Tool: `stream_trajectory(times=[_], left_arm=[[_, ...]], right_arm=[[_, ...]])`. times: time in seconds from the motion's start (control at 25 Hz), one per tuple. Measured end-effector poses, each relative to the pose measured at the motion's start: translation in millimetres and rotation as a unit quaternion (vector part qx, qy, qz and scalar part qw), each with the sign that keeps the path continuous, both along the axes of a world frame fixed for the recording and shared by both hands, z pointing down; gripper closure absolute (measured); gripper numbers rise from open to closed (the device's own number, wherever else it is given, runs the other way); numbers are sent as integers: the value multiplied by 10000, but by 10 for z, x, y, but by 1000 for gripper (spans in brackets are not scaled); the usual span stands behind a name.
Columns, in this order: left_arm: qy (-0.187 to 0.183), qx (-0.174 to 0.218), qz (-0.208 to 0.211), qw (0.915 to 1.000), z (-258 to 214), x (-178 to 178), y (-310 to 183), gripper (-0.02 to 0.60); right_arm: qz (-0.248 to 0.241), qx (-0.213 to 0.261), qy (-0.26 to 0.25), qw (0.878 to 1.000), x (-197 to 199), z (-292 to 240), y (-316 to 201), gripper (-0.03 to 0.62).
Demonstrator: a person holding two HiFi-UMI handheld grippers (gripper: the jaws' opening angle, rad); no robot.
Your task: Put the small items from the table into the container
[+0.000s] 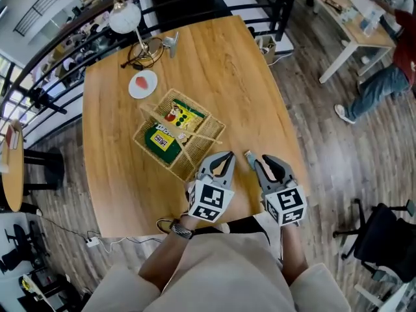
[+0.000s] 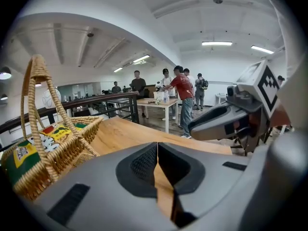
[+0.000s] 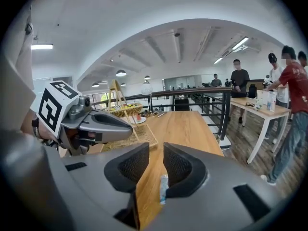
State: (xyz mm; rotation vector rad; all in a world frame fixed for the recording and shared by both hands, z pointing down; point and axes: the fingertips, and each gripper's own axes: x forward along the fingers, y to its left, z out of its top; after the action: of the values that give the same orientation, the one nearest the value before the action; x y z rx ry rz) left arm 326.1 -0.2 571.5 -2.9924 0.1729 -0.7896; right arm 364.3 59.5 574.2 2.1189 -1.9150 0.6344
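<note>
The right tool [image 3: 149, 162] is resting released, its jaws standing apart over a small packet [image 3: 163, 186] that is lying on the counter [image 1: 221, 64], just beside one pad and not being pressed. The left tool [image 2: 158, 152] is hanging close alongside, clenched on nothing. Just past it, a wicker basket [image 1: 159, 159] is holding snack bags [image 1: 185, 116]. A plate [image 1: 143, 84] is sitting farther off.

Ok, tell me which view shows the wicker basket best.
The head view: it looks down into the whole wicker basket and the packets inside. The left gripper view crops it at the left edge: one wall, the handle, some packets. The right gripper view shows it side-on, partly behind the left gripper.
</note>
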Motion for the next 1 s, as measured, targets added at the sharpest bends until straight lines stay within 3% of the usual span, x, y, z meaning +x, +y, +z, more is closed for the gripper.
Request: stream_trajectory(times=[0.6,1.0], left_arm=[[-572,-151,-142,9981,594,-6,-16,574],[-766,-221,-138,9967,799,-1,10,574]], right_arm=[[-516,-1152,-268,9916,19,993,-22,438],[-567,-1860,-312,9804,61,1515,53,424]])
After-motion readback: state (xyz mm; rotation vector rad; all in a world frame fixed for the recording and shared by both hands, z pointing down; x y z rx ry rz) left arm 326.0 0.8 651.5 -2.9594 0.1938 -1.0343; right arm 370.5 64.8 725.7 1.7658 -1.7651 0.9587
